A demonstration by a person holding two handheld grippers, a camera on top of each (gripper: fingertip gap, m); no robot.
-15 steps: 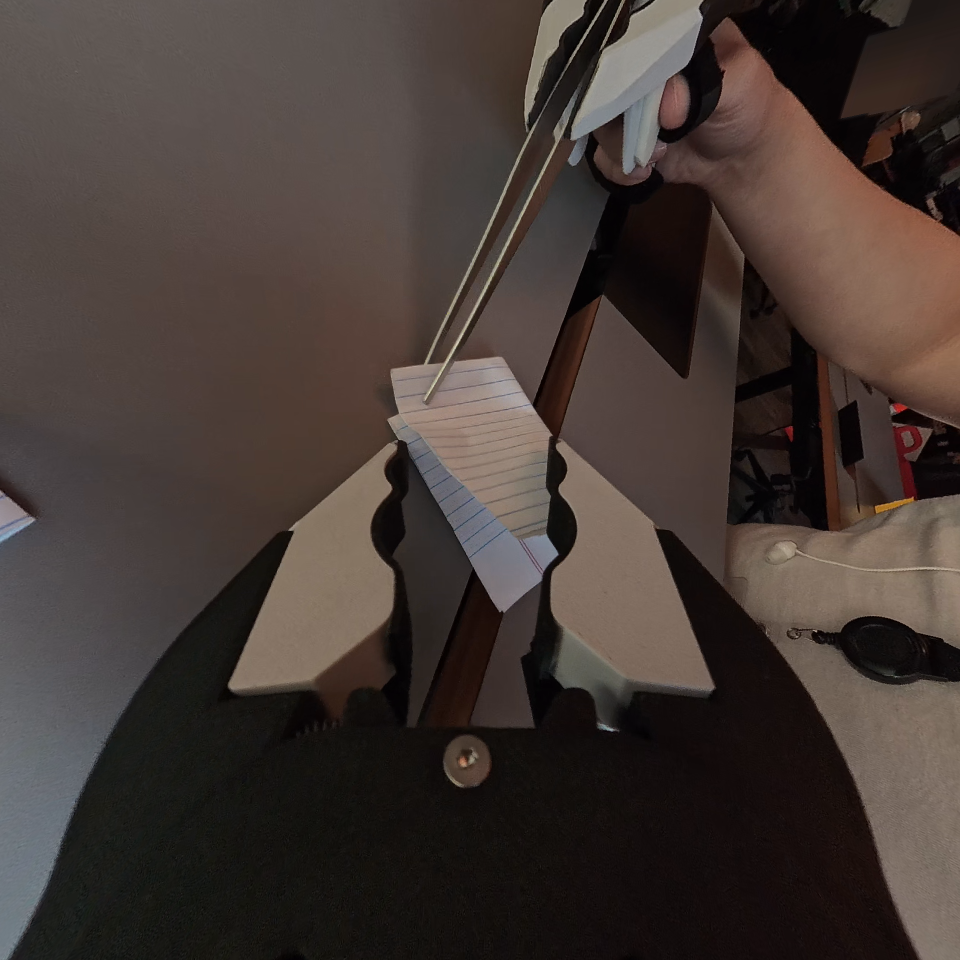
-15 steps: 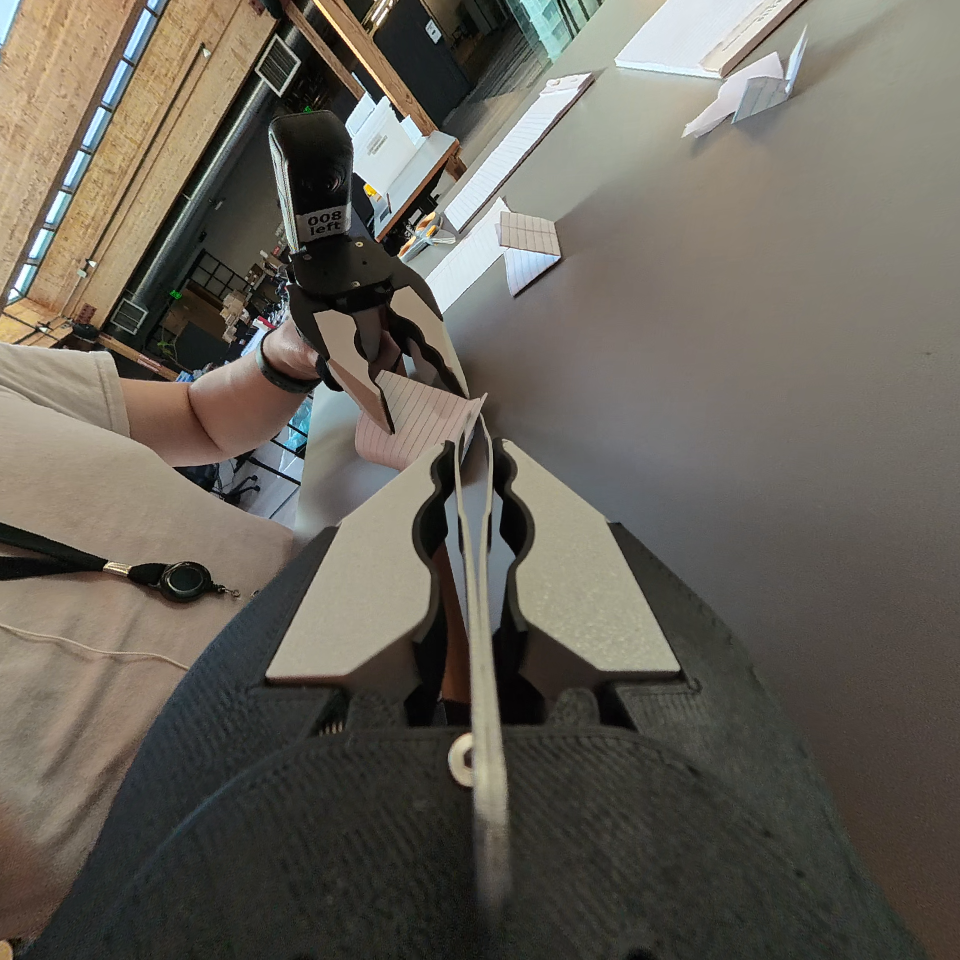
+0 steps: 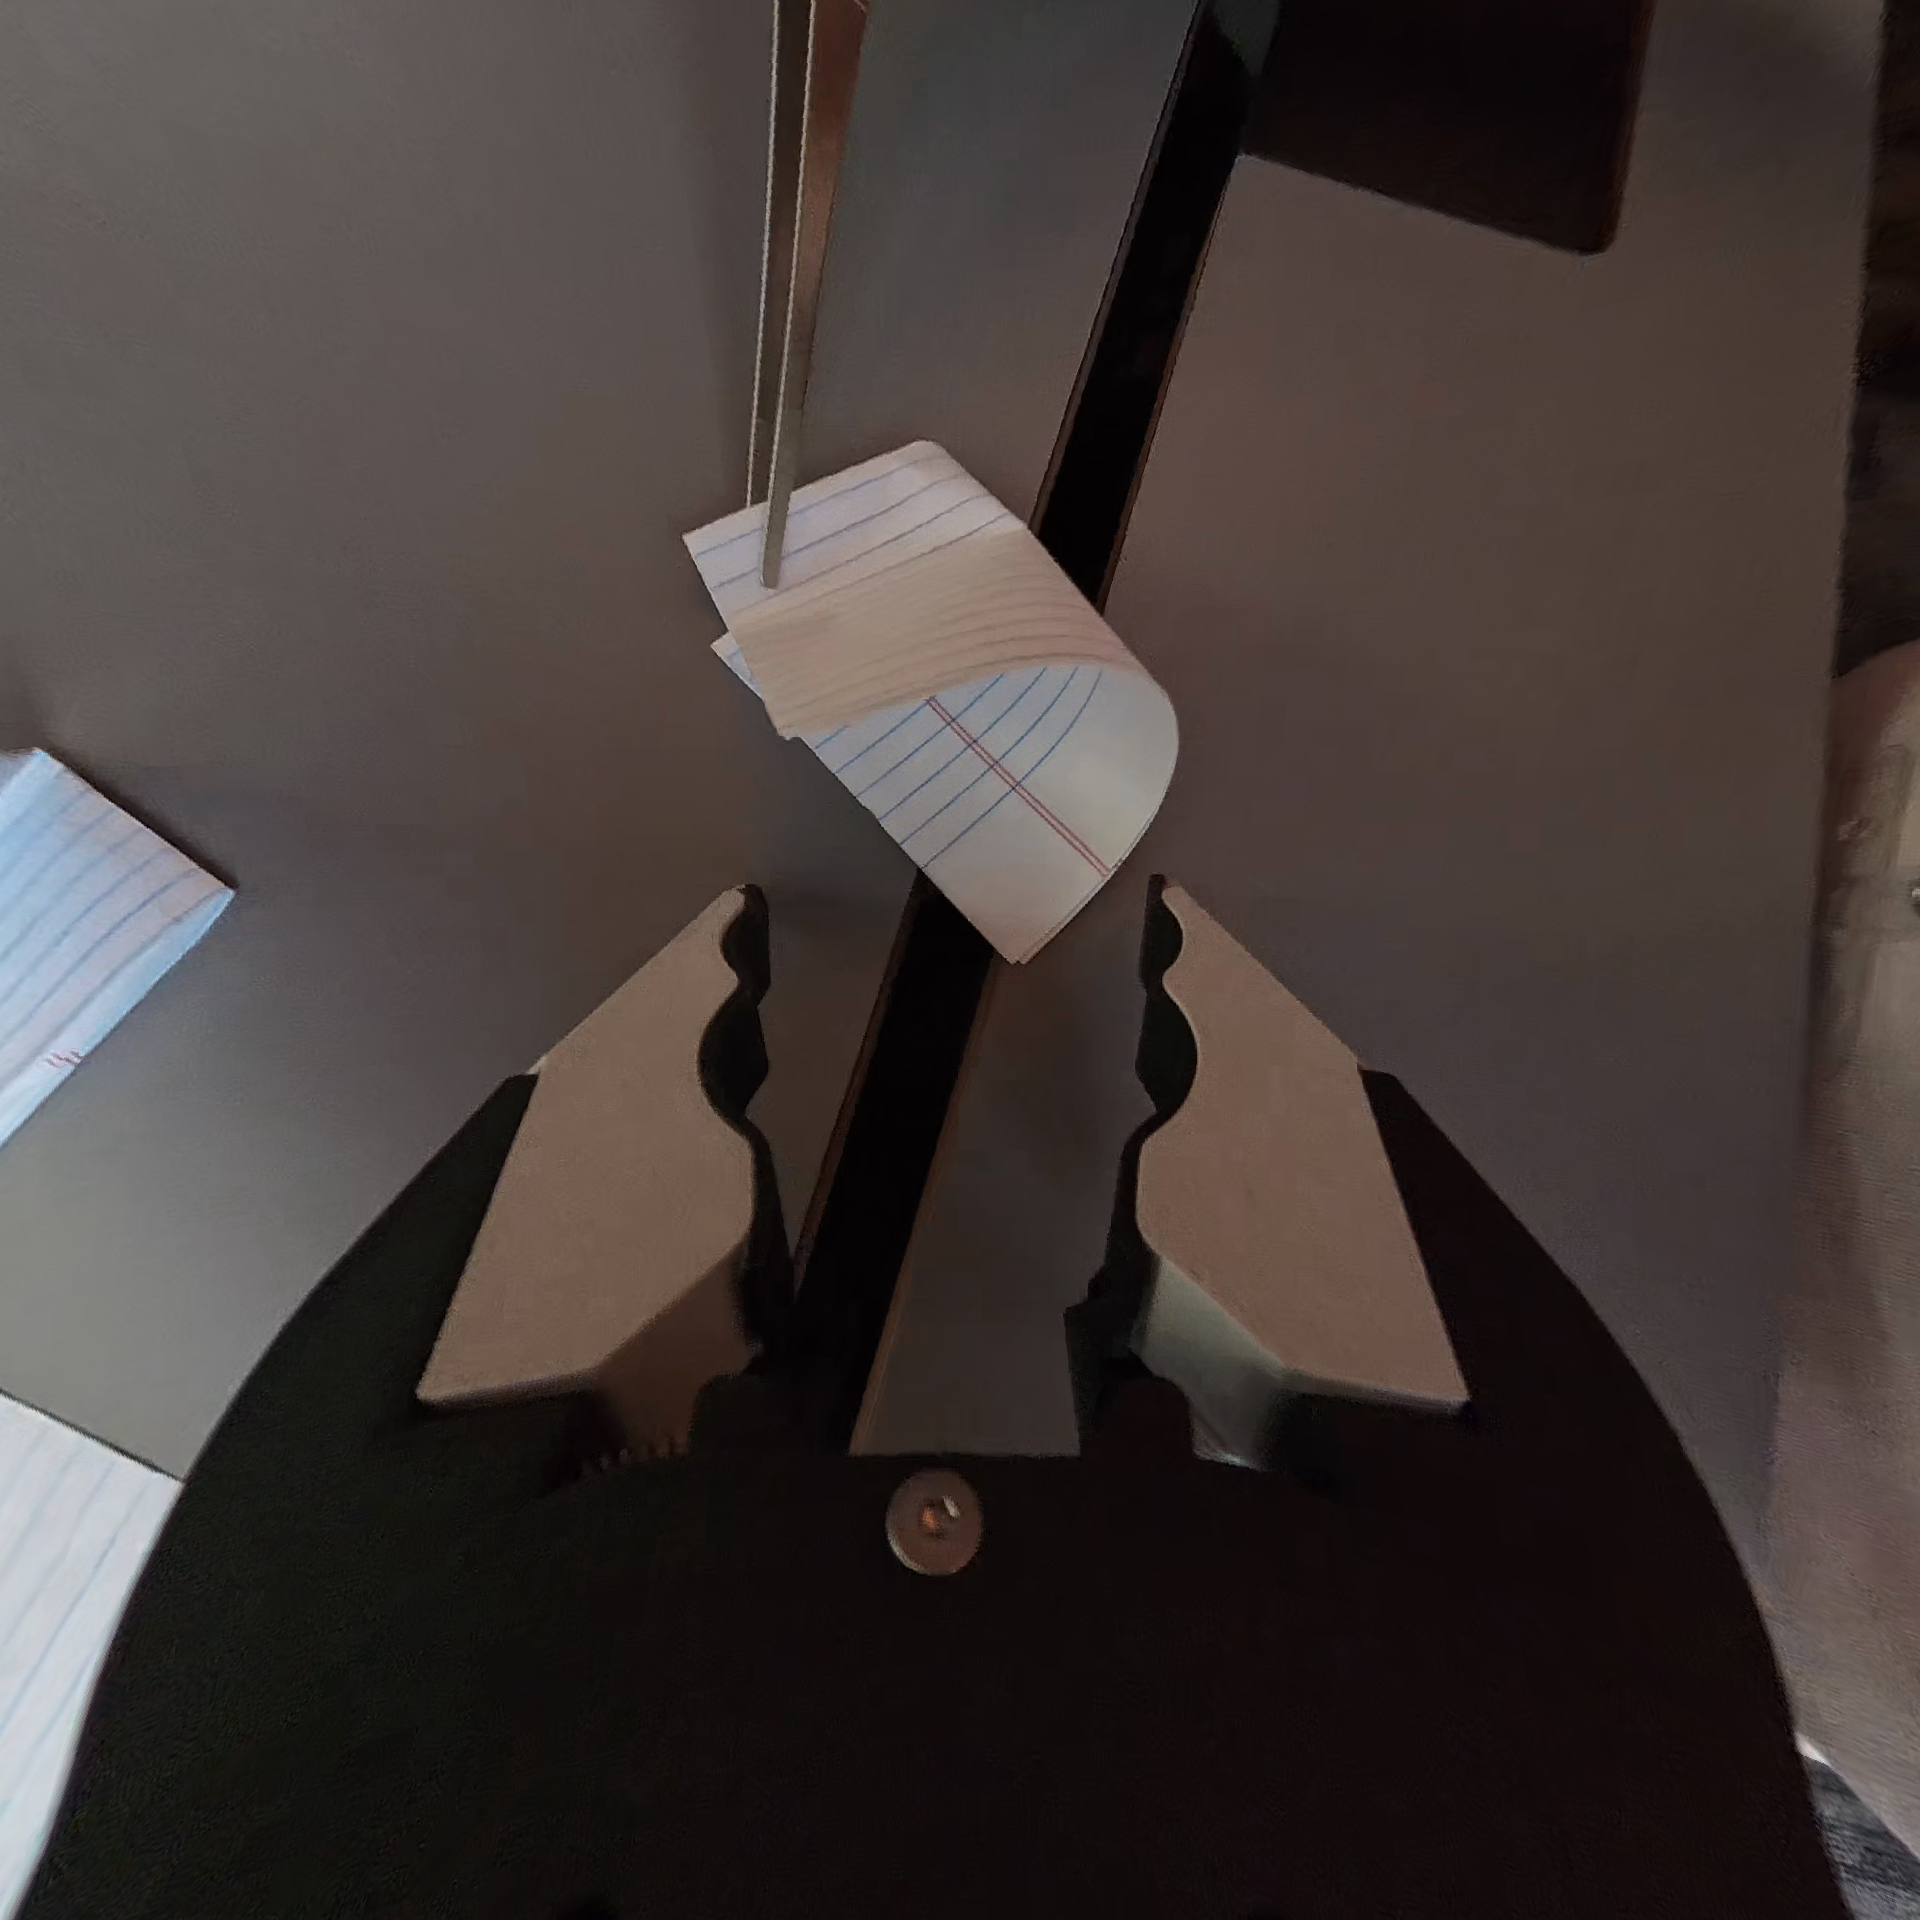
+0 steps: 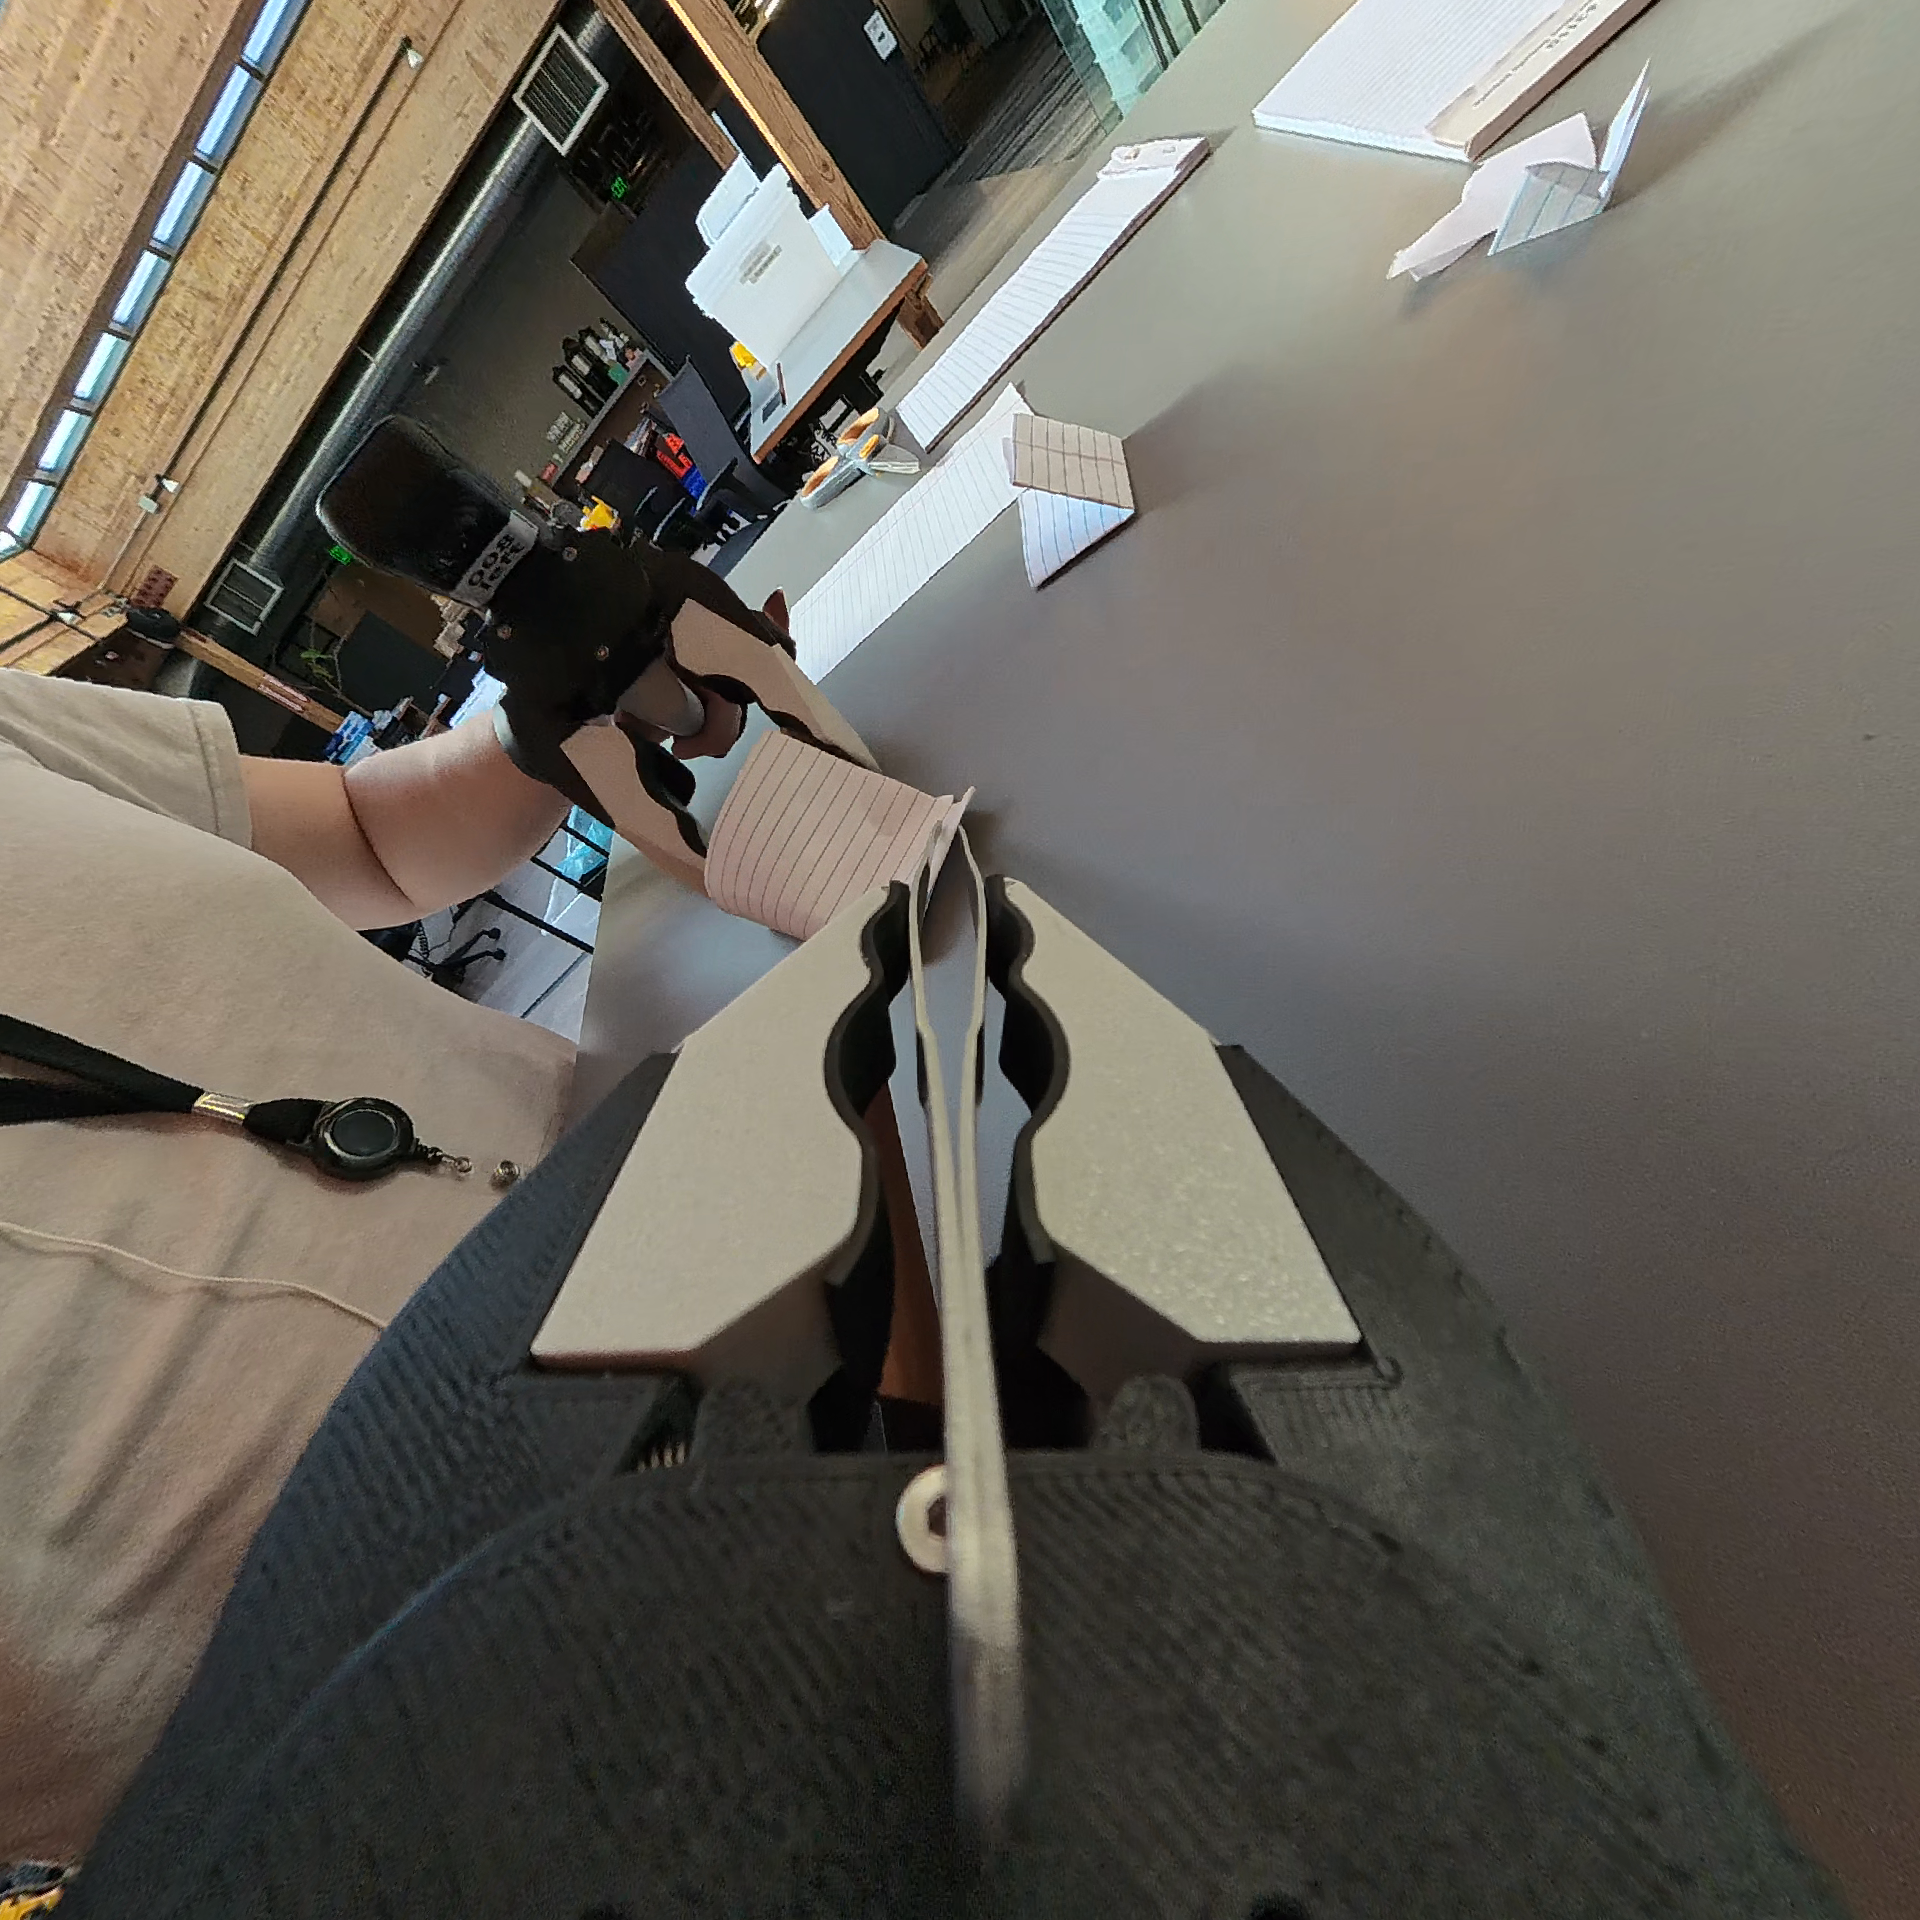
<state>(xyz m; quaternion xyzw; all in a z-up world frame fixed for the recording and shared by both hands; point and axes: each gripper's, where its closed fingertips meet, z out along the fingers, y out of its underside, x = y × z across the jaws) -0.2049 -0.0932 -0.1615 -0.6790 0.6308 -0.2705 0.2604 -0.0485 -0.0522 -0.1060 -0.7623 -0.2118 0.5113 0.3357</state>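
Left wrist view: the left gripper (image 3: 951, 914) has its jaws released, just below the curled lined paper (image 3: 935, 707) pinched by tweezers (image 3: 795, 312) over the desk (image 3: 364, 520).

Right wrist view: the right gripper (image 4: 940, 904) has its jaws clenched on the tweezers (image 4: 961, 1195), whose tips grip the paper (image 4: 821, 852); steady pressure seems wise.

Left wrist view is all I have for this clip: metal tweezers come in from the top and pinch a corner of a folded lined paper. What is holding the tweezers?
Observer: The right gripper. Its fingers are closed on the tweezers, which run out between them to the folded lined paper.
Operator: Is there any other folded paper that I can't see?
Observer: Yes. In the right wrist view a white folded paper shape with raised flaps lies far along the grey table, beside a lined pad.
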